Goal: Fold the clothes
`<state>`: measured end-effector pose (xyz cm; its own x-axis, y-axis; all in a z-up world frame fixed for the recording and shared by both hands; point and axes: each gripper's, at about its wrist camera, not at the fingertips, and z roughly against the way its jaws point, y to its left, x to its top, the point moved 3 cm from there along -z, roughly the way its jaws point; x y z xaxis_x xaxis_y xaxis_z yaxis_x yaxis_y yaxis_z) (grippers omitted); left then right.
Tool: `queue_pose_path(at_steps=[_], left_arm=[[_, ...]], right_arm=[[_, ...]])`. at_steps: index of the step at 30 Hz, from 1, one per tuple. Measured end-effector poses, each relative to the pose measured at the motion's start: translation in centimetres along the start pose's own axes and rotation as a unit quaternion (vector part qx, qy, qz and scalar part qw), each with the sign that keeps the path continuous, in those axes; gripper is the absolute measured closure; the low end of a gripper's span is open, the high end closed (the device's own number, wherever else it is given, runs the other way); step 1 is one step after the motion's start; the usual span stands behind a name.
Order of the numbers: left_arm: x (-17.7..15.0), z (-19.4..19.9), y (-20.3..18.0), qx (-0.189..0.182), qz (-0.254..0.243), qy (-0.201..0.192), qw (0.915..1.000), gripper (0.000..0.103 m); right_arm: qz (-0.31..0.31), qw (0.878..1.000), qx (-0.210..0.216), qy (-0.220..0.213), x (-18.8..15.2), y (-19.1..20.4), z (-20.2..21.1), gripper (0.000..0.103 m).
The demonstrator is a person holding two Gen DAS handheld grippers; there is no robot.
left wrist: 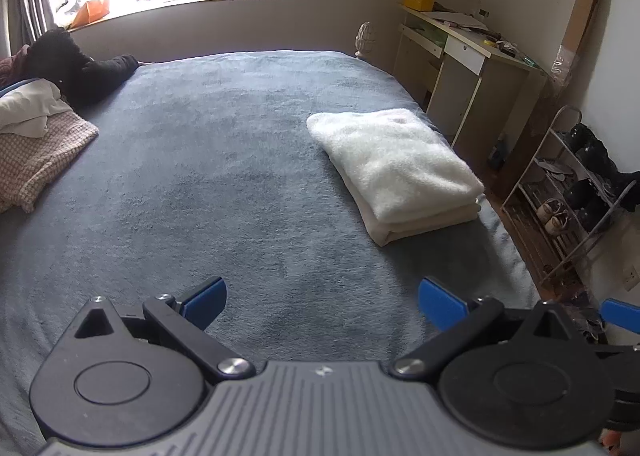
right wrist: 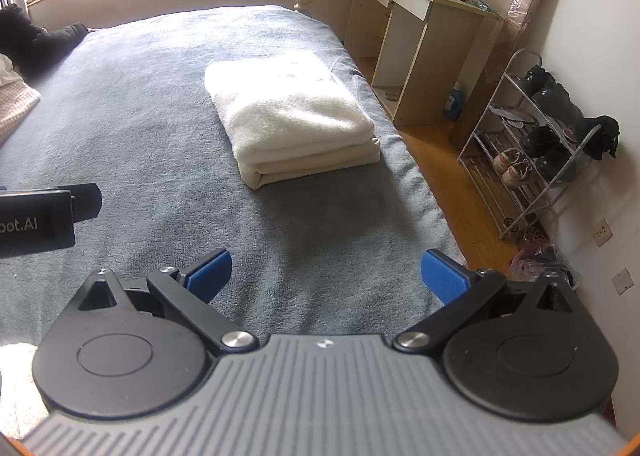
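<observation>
both tongs, left tongs (left wrist: 322, 302) and right tongs (right wrist: 325, 276), released, above the bed (left wrist: 224, 160), folded stack (right wrist: 292, 116) ahead

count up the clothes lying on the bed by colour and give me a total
White or cream, folded stack: 2
White, crumpled garment: 1
Pink checked garment: 1
Black garment: 1
Total: 5, though the left pile may hide more.
</observation>
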<state>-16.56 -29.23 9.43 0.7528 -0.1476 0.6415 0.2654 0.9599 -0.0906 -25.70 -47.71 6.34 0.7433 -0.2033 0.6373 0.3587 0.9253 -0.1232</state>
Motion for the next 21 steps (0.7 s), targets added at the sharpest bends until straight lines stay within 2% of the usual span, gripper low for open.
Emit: queue_pose_path(at_steps=[21], left_arm=[[-1.2, -0.1, -1.0, -0.02, 0.01, 0.009, 0.9997, 0.0]], right_arm=[[-0.012, 1.0, -0.01, 0.005, -0.3, -1.1, 0.2, 0.001]])
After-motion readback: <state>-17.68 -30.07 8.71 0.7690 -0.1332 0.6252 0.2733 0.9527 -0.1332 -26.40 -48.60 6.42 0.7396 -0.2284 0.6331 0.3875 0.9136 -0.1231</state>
